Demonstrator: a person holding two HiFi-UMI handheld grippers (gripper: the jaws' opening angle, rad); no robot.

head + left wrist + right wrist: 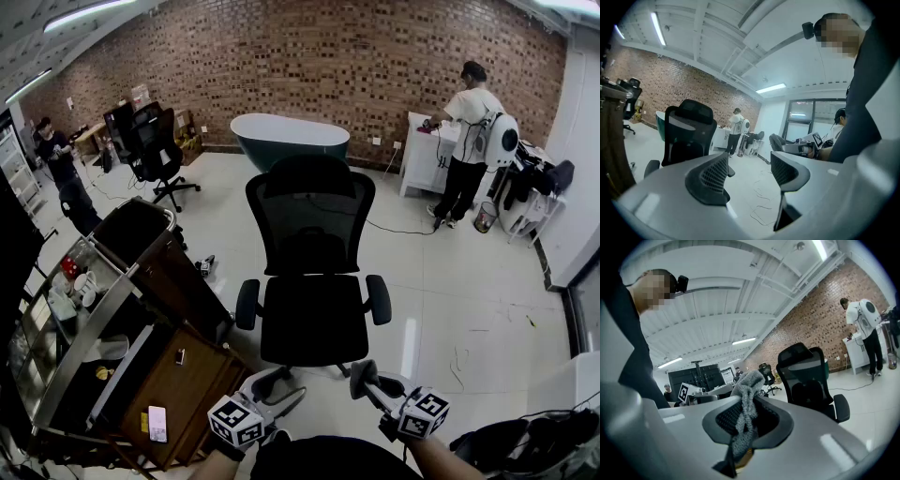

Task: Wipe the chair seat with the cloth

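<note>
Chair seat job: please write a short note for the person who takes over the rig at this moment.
left gripper: open, nothing between its jaws.
right gripper: shut on the grey cloth, which sticks out beyond the jaws.
The black office chair stands straight ahead, and its seat is bare. Both grippers are held low, short of the seat.
Done: the cloth is gripped.
Left: bring the cloth down onto the seat and wipe it. The cloth does not touch the seat yet.
</note>
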